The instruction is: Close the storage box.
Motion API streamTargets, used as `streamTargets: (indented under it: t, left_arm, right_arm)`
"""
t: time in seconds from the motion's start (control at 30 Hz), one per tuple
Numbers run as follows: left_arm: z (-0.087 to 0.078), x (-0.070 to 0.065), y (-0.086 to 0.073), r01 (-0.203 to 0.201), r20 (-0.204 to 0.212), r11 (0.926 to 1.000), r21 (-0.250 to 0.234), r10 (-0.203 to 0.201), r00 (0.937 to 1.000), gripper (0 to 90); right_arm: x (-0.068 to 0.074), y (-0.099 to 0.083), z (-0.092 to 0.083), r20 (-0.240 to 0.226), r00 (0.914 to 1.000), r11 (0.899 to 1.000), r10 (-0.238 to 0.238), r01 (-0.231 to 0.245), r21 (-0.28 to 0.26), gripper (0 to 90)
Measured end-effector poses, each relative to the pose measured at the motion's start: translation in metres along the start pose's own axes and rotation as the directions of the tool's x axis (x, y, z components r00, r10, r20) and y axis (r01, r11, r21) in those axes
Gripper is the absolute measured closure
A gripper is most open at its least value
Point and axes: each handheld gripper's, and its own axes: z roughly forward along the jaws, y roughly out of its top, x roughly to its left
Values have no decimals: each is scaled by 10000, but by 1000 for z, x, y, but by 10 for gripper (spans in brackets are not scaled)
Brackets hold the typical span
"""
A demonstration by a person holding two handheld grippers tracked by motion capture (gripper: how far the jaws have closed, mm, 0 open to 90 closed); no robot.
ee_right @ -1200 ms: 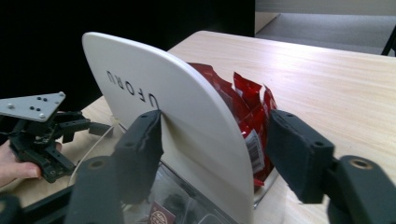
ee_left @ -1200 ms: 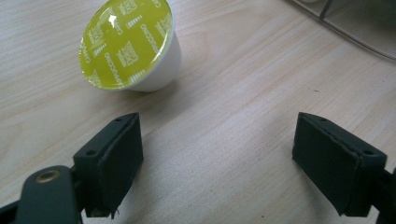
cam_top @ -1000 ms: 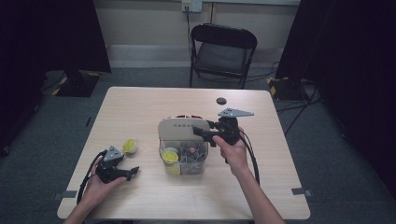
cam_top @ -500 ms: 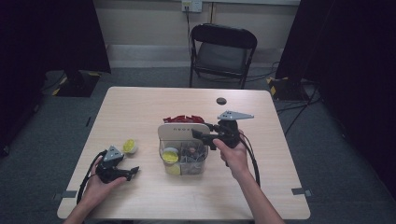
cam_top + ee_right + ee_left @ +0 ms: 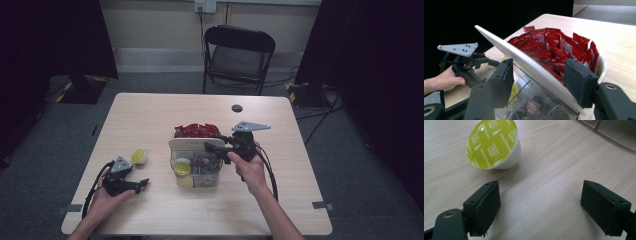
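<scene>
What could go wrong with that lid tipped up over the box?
The right gripper holds the flat cream plastic lid tilted over the clear plastic box. Its jaws have just been opening with the lid between them, so the lid might slip and fall. Swinging it back could also knock out the red foil sachets heaped above the rim.

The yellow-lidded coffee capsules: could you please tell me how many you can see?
3: one capsule lies loose on the table before the left tongs, and two are in the clear box; more may be hidden.

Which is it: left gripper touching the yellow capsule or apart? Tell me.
Apart. The left gripper view shows bare table between the open left gripper and the capsule.
</scene>
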Motion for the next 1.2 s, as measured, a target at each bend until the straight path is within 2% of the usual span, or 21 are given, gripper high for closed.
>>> streamTargets:
  t: [0.3,0.77,1.2]
  left_arm:
    - [0,0,0,9,13,10000,-16,-9,10000,157]
    - [0,1,0,-95,63,10000,14,95,9999,157]
    - [0,2,0,-113,112,9999,-6,113,9999,156]
  right_arm:
    - [3,-3,-1,-38,9999,9999,-118,119,90,381]
    - [8,-5,-1,91,9999,9996,-83,81,252,270]
    - [12,-13,3,92,9999,9990,-137,133,416,238]
